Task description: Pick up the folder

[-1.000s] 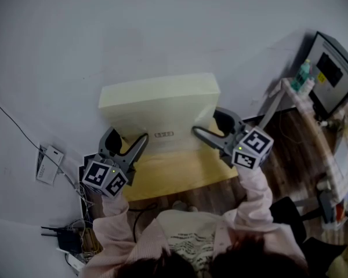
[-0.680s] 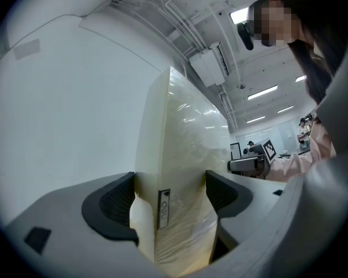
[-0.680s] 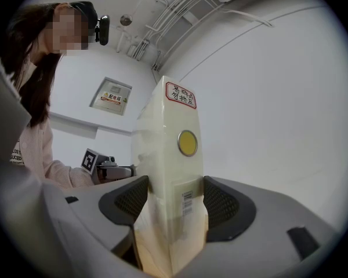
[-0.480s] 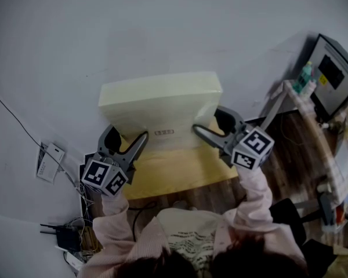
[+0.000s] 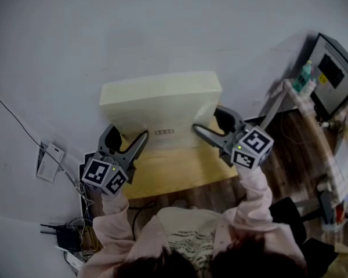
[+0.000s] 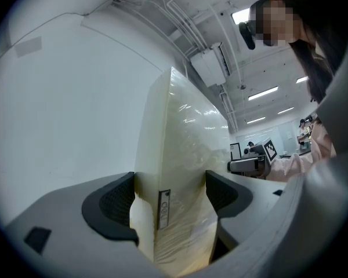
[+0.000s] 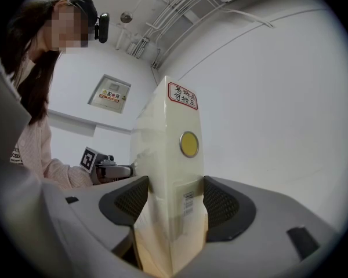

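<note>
Pale yellow folder (image 5: 159, 106) stands upright over the far edge of the wooden table (image 5: 174, 175); nothing has shifted in the last second. Left gripper (image 5: 127, 139) and right gripper (image 5: 207, 123) stay clamped on its two ends, so the hold seems ready for lifting.
</note>
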The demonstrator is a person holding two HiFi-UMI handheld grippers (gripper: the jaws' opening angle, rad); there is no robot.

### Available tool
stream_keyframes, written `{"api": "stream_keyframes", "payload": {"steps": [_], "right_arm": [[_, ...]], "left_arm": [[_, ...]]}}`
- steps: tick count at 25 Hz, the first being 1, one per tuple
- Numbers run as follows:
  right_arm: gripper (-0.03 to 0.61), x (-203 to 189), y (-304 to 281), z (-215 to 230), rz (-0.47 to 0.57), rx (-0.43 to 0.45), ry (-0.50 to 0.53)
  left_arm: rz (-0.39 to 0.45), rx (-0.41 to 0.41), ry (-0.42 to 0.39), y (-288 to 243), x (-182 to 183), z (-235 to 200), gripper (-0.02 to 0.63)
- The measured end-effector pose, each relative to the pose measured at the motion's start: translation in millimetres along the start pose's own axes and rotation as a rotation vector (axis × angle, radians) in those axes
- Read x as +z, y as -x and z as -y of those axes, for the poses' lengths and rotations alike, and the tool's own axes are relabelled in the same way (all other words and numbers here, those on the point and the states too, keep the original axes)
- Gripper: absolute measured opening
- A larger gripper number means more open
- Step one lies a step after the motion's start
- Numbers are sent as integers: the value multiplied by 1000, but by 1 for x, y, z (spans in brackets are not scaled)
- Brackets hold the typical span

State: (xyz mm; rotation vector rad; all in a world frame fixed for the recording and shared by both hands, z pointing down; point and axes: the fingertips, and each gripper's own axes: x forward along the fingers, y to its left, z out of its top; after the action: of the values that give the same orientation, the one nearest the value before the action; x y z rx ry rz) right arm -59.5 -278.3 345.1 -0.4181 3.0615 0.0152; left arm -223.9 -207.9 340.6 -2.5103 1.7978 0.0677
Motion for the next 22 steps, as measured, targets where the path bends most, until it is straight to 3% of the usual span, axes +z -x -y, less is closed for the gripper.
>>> {"api": "stream_keyframes", "payload": {"steps": [22], "right_arm": [[287,-5,-1,1,-23,-5,7]], "left_arm": [[5,13,-7,0,0,0,377]]}}
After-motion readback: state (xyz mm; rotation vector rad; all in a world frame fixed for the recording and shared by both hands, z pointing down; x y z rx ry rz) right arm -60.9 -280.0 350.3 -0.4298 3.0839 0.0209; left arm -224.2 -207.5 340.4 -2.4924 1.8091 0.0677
